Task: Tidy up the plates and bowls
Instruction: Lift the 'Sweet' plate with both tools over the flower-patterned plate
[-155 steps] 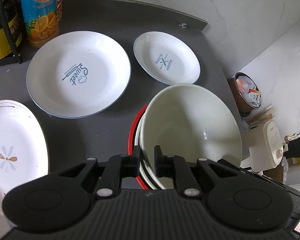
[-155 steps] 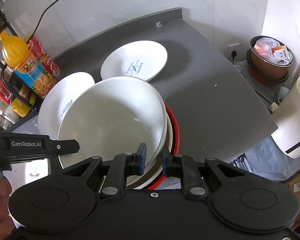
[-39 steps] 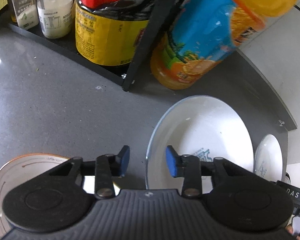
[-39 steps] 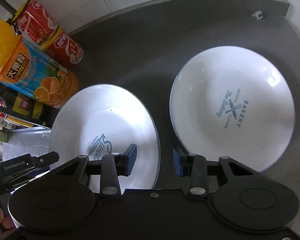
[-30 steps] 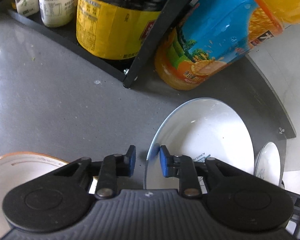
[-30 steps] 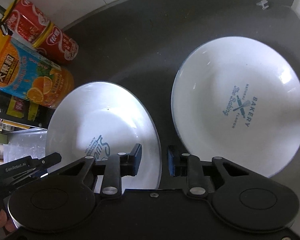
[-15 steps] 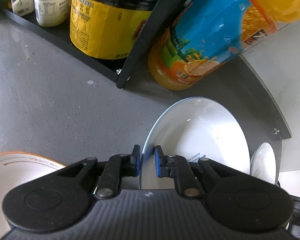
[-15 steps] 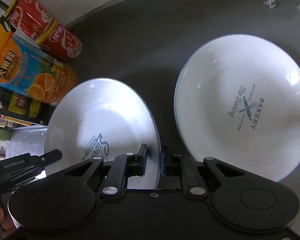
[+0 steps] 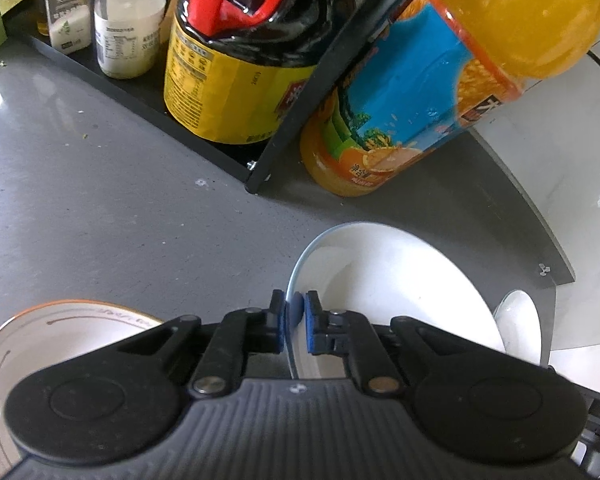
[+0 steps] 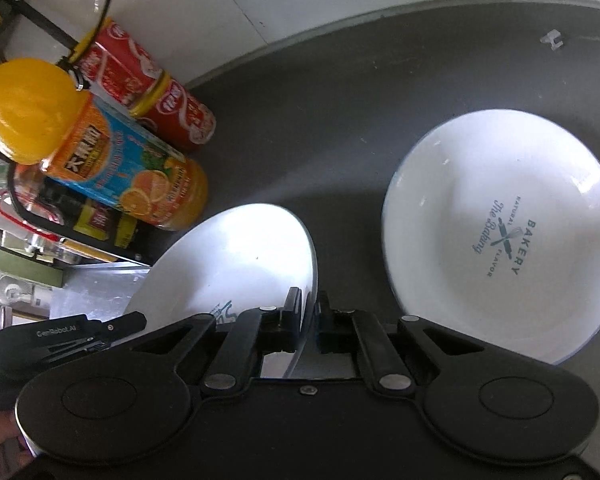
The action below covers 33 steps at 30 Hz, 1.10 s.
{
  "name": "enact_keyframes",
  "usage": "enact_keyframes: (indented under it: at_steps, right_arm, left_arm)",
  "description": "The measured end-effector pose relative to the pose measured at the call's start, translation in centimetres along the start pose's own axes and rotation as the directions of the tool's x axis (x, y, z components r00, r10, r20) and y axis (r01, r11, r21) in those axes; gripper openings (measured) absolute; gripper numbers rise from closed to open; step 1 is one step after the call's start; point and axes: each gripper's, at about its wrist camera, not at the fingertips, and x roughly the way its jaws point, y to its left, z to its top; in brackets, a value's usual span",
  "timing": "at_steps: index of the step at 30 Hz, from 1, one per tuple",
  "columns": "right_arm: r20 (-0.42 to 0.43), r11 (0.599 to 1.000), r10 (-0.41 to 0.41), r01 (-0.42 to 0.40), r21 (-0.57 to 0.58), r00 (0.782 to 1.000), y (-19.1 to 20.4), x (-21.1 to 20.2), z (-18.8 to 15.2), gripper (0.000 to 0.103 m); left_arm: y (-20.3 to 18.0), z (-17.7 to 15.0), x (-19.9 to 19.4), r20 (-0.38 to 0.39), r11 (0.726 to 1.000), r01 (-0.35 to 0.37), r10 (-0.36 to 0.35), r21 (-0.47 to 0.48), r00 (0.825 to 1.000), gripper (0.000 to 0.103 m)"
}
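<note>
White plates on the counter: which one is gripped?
The large white blue-rimmed plate nearest the orange juice bottle: both the left gripper and right gripper pinch its rim. The white Bakery plate lies untouched.

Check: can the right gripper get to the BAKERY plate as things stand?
Probably not yet. The right gripper is shut on the rim of the blue-rimmed plate, as is the left gripper. The BAKERY plate lies uncovered right beside it once released.
</note>
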Motion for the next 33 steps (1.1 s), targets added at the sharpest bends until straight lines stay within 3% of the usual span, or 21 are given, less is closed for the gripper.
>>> enact_keyframes:
  at_steps: [12,33]
  right_arm:
    - [0.073,1.0,0.013,-0.012,-0.017,0.997,3.3,-2.2,-2.4,0.007]
    - [0.146,0.996,-0.064,0.055,0.065,0.987,10.1,-3.3,-12.4,0.007]
  left_arm:
    - [1.7,-0.3,-3.5,0.036,0.999,0.038,-0.038,0.019,0.999,0.008]
    - [10.0,-0.8,-8.0,-0.016,0.985,0.1,-0.099,0.141,0.995,0.008]
